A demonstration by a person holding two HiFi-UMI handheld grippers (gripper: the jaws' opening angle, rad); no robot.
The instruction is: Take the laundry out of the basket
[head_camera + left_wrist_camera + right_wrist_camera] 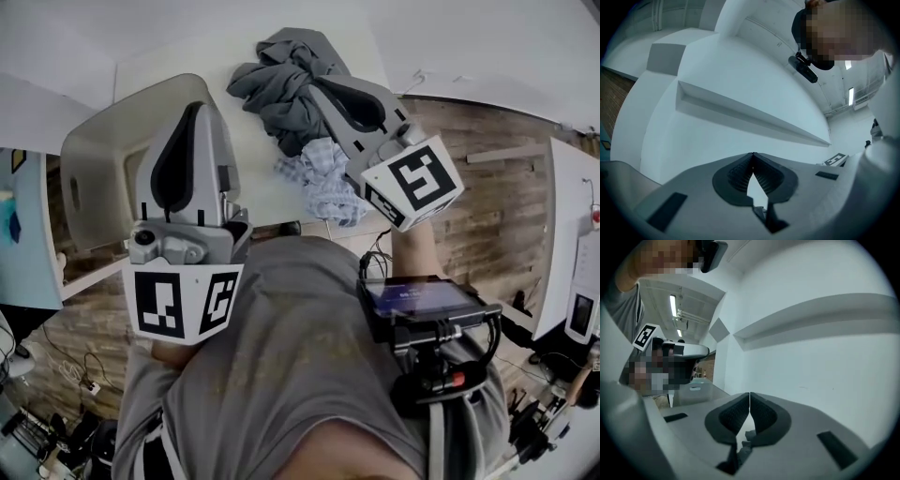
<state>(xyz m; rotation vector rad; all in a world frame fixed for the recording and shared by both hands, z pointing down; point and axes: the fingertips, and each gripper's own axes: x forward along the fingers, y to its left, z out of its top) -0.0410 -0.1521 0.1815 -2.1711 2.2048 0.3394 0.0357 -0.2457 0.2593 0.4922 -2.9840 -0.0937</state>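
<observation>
My left tool (197, 105) is up in front of me with its two jaws together at the tips and nothing between them. Its own view (753, 154) shows the pads meeting against a white wall. In the head view it stands in front of the basket (94, 178), a pale tub with rounded corners that sits toward the left edge of the white surface (246, 159). The tool covers much of the basket's inside.

My right tool (319, 89) is also closed, pad against pad, and empty. In its own view (749, 393) the jaws meet with only white wall beyond them.

The laundry is out on the surface, toward its far right corner. A crumpled heap of grey garments (277, 80) lies there. A blue-and-white checked cloth (323, 183) touches the heap on its near side, close to the surface's near edge.

From the head view the right tool's tip shows against the grey heap. I cannot tell whether it touches the cloth. Its marker cube (412, 183) sits just beside the checked cloth.

A wooden floor (487, 159) shows to the right of the surface. A small screen on a mount (417, 298) sits at my chest, over my grey shirt (281, 375).
</observation>
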